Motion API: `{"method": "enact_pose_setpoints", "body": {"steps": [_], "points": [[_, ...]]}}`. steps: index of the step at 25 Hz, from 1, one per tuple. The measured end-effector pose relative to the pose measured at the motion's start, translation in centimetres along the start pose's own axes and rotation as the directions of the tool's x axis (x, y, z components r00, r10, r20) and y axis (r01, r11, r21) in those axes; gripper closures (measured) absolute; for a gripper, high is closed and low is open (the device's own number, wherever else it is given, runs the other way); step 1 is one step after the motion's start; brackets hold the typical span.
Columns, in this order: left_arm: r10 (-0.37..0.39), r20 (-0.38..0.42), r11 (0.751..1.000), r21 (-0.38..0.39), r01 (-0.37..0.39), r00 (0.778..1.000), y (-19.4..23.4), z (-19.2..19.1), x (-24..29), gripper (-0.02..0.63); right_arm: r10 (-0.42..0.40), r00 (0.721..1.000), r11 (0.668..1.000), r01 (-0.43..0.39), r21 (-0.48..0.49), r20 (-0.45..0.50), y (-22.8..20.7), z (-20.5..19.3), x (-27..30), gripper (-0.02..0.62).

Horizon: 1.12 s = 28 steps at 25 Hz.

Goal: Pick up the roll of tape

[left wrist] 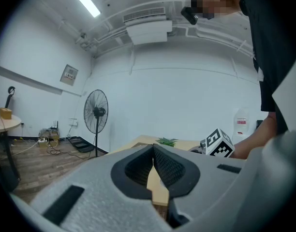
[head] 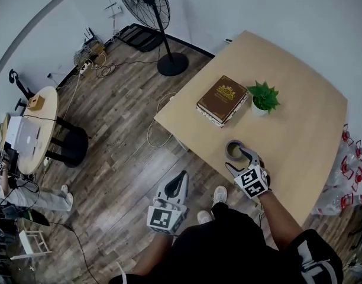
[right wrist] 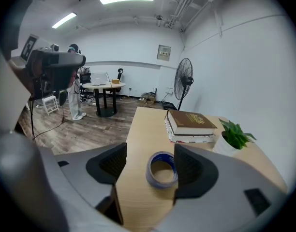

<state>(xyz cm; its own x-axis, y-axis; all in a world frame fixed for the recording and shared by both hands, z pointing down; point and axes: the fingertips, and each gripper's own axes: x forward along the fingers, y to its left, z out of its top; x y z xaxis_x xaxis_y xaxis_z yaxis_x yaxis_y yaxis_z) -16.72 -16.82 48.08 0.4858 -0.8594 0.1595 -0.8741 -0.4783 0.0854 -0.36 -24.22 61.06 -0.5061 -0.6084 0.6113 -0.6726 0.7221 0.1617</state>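
Observation:
The roll of tape (head: 233, 149), grey with a blue inner rim, lies flat near the front edge of the light wooden table (head: 299, 129). My right gripper (head: 236, 156) reaches over that edge with its jaws on either side of the roll. In the right gripper view the tape (right wrist: 162, 169) sits between the open jaws of the right gripper (right wrist: 150, 153), close against the right pad, with a clear gap to the left pad. My left gripper (head: 181, 177) hangs over the floor left of the table. Its pads meet in the left gripper view (left wrist: 153, 150), with nothing between them.
A brown book (head: 222, 99) on a white one and a small potted plant (head: 264, 97) stand further back on the table. A pedestal fan (head: 146, 5) stands beyond the table's far corner, and a round table (head: 36, 129) at the left. My shoes are on the wooden floor below.

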Motion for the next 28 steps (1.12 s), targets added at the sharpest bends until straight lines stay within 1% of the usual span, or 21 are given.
{"method": "enact_pose_setpoints", "body": {"steps": [3,6,8,13,15,18,21,23,28], "points": [[0.000,-0.006,1.000,-0.015,0.000,1.000,0.2,-0.3,1.2,0.601,0.026,0.999,1.000,-0.026,-0.011,-0.035,-0.2,-1.1,1.8,0.310],[0.026,-0.035,0.999,-0.029,-0.027,0.999,1.0,-0.8,2.0,0.601,0.051,0.996,0.998,-0.054,-0.036,-0.075,-0.2,-2.2,3.5,0.347],[0.027,-0.048,0.999,-0.033,-0.029,0.998,1.1,-1.0,2.5,0.601,0.063,0.993,0.997,-0.068,-0.046,-0.101,-0.3,-2.9,4.5,0.368],[0.039,-0.060,0.999,-0.025,-0.040,0.997,1.8,-1.6,3.2,0.601,0.091,0.983,0.993,-0.102,-0.064,-0.159,-0.4,-4.5,6.6,0.385],[0.046,-0.062,0.999,-0.023,-0.047,0.997,2.1,-1.7,3.4,0.601,0.090,0.979,0.991,-0.107,-0.081,-0.185,-0.4,-5.2,7.3,0.397],[0.053,-0.076,0.998,-0.031,-0.056,0.996,2.5,-1.9,3.6,0.601,0.082,0.972,0.987,-0.111,-0.119,-0.222,-0.3,-5.9,8.2,0.433],[0.059,-0.082,0.998,-0.027,-0.062,0.995,2.7,-2.0,4.0,0.601,0.095,0.964,0.983,-0.130,-0.128,-0.248,0.0,-6.5,8.9,0.437],[0.063,-0.080,0.997,-0.031,-0.065,0.995,2.7,-1.9,4.2,0.601,0.101,0.961,0.982,-0.138,-0.131,-0.258,0.0,-6.7,9.1,0.453],[0.073,-0.076,0.997,-0.015,-0.074,0.994,3.1,-2.2,4.4,0.601,0.109,0.953,0.977,-0.155,-0.147,-0.283,0.1,-6.7,9.8,0.469]]}}
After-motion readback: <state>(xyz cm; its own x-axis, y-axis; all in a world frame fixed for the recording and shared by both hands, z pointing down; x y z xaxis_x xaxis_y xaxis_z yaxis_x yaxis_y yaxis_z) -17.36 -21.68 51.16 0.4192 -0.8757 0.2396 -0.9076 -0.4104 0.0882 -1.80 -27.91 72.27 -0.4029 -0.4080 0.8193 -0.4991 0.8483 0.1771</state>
